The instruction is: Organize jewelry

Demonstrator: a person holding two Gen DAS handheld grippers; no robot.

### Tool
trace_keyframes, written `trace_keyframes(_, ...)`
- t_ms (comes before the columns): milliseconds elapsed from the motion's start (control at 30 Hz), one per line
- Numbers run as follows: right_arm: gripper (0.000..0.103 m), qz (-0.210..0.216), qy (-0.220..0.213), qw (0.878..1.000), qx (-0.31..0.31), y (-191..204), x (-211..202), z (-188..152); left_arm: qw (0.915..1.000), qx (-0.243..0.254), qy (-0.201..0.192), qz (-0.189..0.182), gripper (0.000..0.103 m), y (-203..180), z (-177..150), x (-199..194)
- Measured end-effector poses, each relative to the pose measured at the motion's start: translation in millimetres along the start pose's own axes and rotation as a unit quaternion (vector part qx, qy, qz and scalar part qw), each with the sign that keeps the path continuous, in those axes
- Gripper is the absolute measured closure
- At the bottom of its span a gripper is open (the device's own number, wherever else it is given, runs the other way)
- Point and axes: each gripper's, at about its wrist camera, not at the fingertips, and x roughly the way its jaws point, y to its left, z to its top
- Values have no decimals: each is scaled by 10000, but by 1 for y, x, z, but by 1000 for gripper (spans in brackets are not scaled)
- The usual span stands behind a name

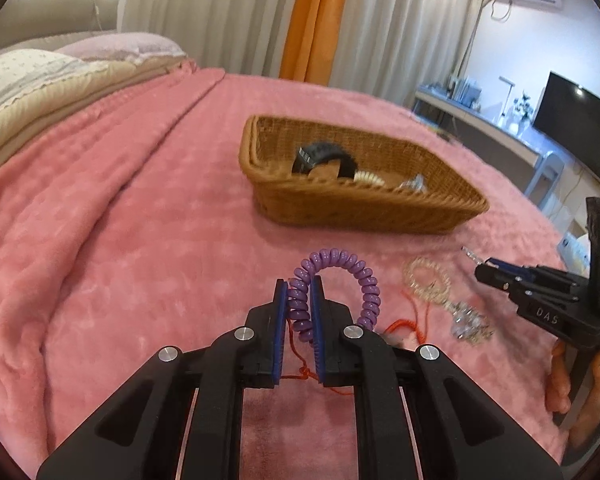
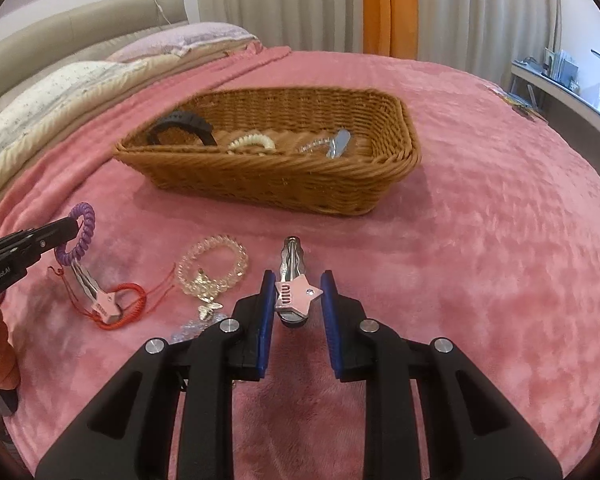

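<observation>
My left gripper [image 1: 299, 284] is shut on a purple spiral hair tie [image 1: 340, 262], which loops up above the pink blanket; the right wrist view shows the same grip at the left gripper [image 2: 74, 226]. My right gripper [image 2: 297, 278] is shut on a silver hair clip with a pink star [image 2: 298, 292], its tip pointing toward the wicker basket [image 2: 268, 184]. On the blanket lie a clear beaded bracelet [image 2: 212, 264], a red cord bracelet [image 2: 128, 308] and a second star clip [image 2: 102, 300]. The basket holds a black bracelet [image 2: 180, 122], a cream spiral tie [image 2: 252, 142] and a silver clip [image 2: 334, 144].
The basket [image 1: 360, 208] stands mid-bed beyond both grippers. A crystal trinket [image 1: 468, 322] lies by the clear bracelet [image 1: 426, 280]. Pillows [image 1: 40, 76] are at the far left, curtains behind, and a desk with a dark screen [image 1: 572, 116] at the right. A hand [image 1: 560, 380] holds the right gripper [image 1: 482, 272].
</observation>
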Motion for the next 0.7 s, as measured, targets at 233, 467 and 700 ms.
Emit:
trace_keyframes(233,83,224,-354,9991,28,4,-22,3,9986,-106,-428,-308,93,-1,5,-19)
trace_keyframes(467,83,415,-736,9963,147,5,-47,10,9956,-214,-729,-543,93,-6,14,-37)
trace_keyframes(700,83,352,-974,9944,191,9,-70,26,9907,-344,-990,-868,93,-9,36,-64)
